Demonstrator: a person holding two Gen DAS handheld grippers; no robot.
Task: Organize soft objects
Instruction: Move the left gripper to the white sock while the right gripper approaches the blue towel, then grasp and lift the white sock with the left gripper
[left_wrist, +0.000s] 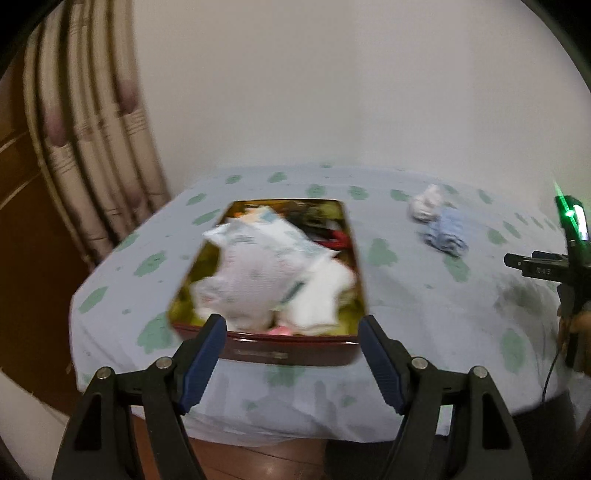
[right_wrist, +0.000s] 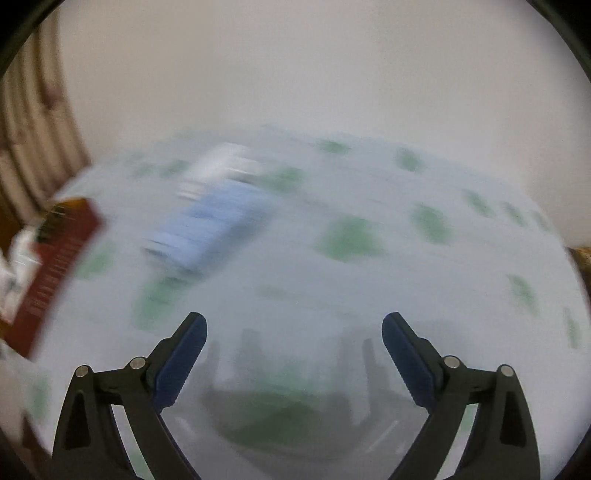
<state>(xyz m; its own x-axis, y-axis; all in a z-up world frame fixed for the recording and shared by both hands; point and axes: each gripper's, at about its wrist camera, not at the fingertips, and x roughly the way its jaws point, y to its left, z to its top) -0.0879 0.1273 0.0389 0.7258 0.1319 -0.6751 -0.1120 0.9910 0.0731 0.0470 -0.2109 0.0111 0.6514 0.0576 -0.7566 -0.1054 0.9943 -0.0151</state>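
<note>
— Pale wall (left_wrist: 332, 92) behind, striped curtain (left_wrist: 92, 129) at the left. What's on the bench (left_wrist: 424, 302)?

— Its light cloth with green patches carries a dark red tin (left_wrist: 291, 352), lid off, stuffed with white soft packets (left_wrist: 258, 273). Well to the right lie a blue folded cloth (left_wrist: 445, 230) and a small whitish bundle (left_wrist: 426, 203), touching each other.

— And the hand-held grippers?

— Left hand-held gripper (left_wrist: 291, 354) hangs at the tin's near wall, jaws wide apart, holding nothing. Right hand-held gripper (right_wrist: 293, 354) is spread wide too, empty, over bare cloth; its view is badly blurred, with the blue cloth up to its left.
</note>
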